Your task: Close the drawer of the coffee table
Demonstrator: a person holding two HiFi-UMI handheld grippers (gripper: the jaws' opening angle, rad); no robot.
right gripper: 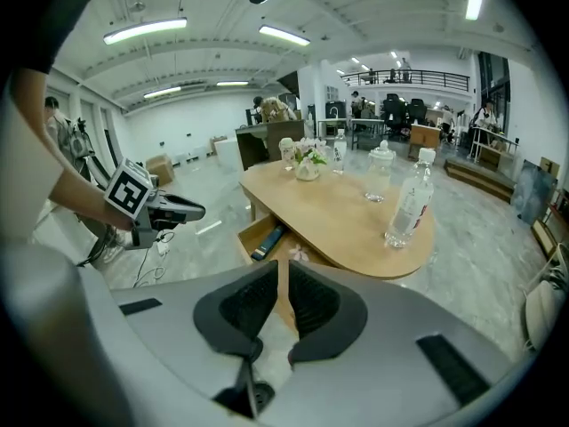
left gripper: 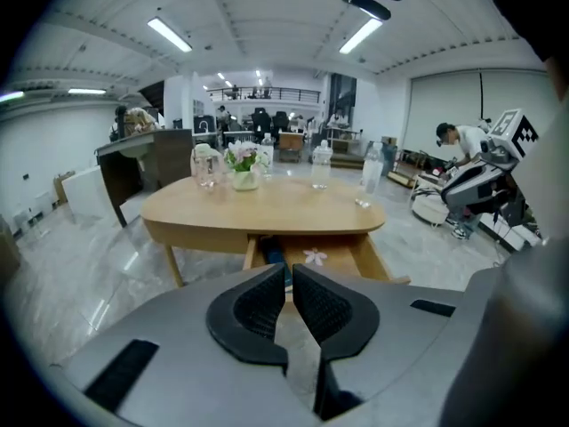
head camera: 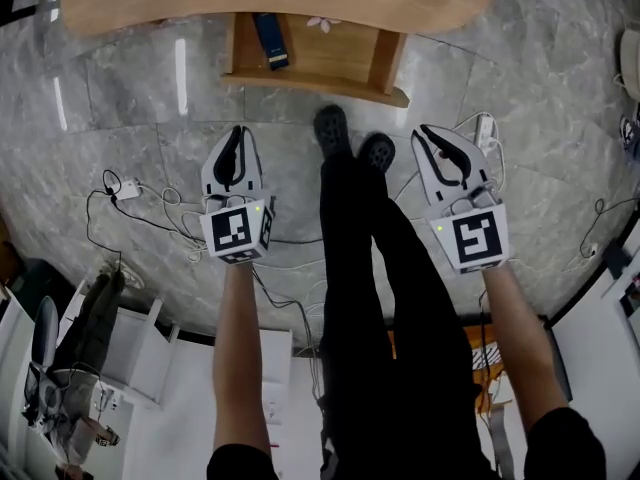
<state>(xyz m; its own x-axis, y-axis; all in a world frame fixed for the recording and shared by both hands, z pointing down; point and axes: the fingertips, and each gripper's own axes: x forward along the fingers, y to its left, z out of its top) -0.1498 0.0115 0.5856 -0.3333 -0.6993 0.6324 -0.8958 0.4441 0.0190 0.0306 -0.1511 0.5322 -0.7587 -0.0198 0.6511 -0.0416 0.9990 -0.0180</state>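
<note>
Left gripper (head camera: 236, 138) and right gripper (head camera: 432, 140) both clenched, empty; drawer (head camera: 330, 63) sits pulled out of coffee table (head camera: 200, 3), ahead and between them, well apart; looks stiff, light wood, probably slides easily; push front panel mid-span, not a corner.
</note>
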